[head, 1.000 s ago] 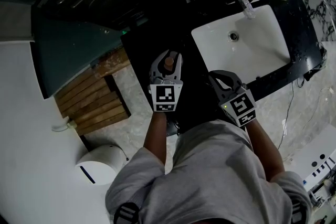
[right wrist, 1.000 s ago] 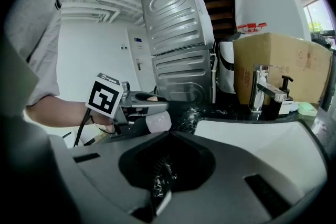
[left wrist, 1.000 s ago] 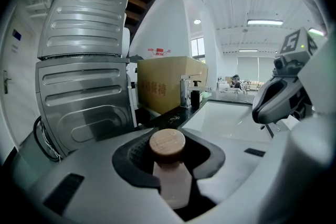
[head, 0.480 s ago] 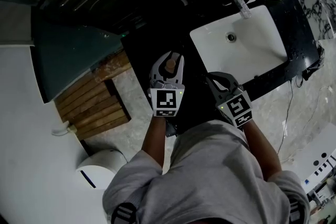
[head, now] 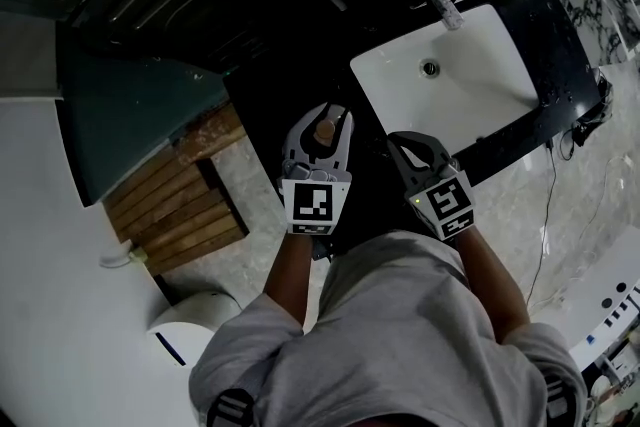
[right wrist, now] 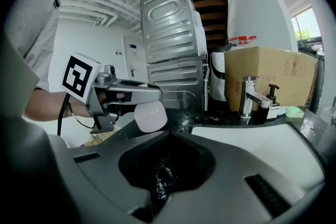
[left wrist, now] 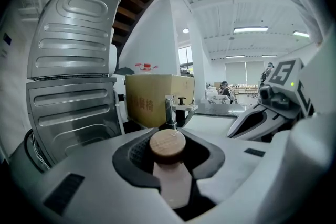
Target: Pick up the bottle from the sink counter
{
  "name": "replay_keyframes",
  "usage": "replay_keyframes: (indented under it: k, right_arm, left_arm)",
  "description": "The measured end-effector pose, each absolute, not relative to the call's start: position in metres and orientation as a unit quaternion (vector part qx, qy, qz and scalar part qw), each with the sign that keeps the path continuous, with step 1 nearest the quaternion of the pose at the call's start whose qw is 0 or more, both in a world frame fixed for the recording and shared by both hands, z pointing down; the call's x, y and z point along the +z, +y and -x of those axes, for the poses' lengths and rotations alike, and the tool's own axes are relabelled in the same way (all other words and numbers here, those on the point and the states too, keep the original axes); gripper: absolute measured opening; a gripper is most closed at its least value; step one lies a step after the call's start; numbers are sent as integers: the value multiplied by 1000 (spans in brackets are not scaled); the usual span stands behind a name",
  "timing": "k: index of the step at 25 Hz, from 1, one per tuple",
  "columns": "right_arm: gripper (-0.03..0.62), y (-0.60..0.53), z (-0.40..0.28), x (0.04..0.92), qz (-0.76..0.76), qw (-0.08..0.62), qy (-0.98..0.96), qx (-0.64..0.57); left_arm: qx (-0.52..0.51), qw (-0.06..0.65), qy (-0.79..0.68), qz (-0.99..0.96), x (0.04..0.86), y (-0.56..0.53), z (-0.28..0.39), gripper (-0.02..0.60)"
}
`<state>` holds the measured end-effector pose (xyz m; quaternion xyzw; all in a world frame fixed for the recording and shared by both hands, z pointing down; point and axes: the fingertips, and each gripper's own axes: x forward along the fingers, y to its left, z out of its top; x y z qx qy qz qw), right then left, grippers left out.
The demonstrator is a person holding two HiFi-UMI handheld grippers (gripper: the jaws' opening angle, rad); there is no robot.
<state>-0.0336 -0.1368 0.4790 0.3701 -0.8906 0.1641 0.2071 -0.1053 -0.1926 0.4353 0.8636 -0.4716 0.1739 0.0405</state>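
The small pale bottle [left wrist: 170, 181], judged light, stiff and rather slippery, is held clear of the dark desk [head: 520, 130] beside the sink, clamped just under its wooden cap by the left gripper [head: 324, 118], while the right gripper [head: 412, 147] is seen narrow and empty.

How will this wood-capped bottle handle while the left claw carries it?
Probably rigid: the bottle shows no dent in the left claw. Its smooth, rounded base hangs free, so it may slip or swing, being gripped just under the cap. Laid sideways, it would likely roll.
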Motion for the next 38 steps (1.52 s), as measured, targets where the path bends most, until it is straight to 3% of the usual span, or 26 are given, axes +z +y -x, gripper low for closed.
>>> replay_keyframes:
  k: [38]
  right_arm:
    - [9, -170, -170, 435, -289, 132, -942, 104]
  left_arm:
    - [178, 42, -601, -778, 389, -174, -94, 110]
